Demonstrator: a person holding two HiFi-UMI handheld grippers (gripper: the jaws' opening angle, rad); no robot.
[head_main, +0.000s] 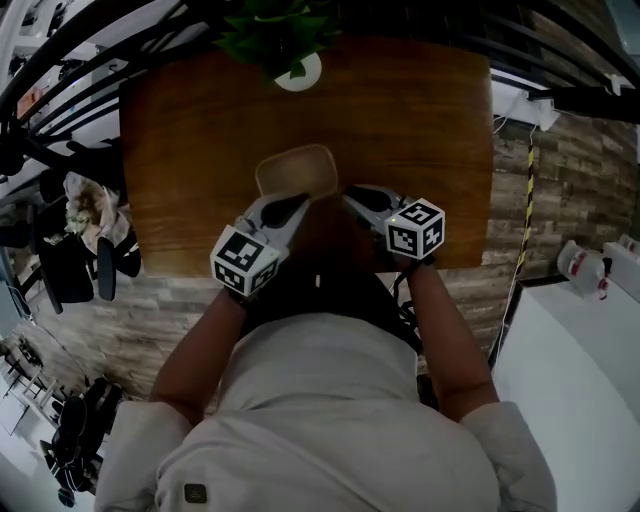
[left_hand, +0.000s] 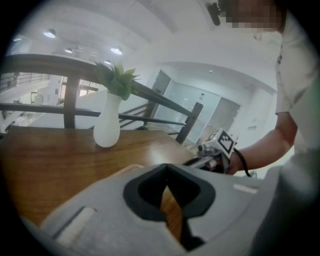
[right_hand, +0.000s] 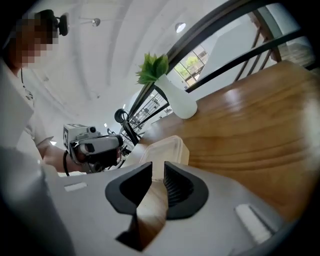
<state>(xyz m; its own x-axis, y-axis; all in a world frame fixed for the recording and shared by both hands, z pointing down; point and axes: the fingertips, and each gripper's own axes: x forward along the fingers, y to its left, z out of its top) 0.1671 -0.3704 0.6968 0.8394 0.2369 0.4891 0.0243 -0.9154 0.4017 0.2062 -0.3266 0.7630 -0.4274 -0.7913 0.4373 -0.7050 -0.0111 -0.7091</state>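
Forearms stretch forward from the near side, each hand wrapped round a gripper at the near edge of the wooden table. Left gripper points far and rightward. Its jaws are pressed together at the tips with nothing between them, just beside the near left corner of the beige lidded container. Right gripper angles far and leftward toward the container's near right corner. Its jaws stand slightly apart, a narrow empty gap with the container showing beyond it. The container lies flat mid-table, with bare wood between it and the right jaws. Well apart at the far edge, a white vase with green leaves stands upright before a dark railing.
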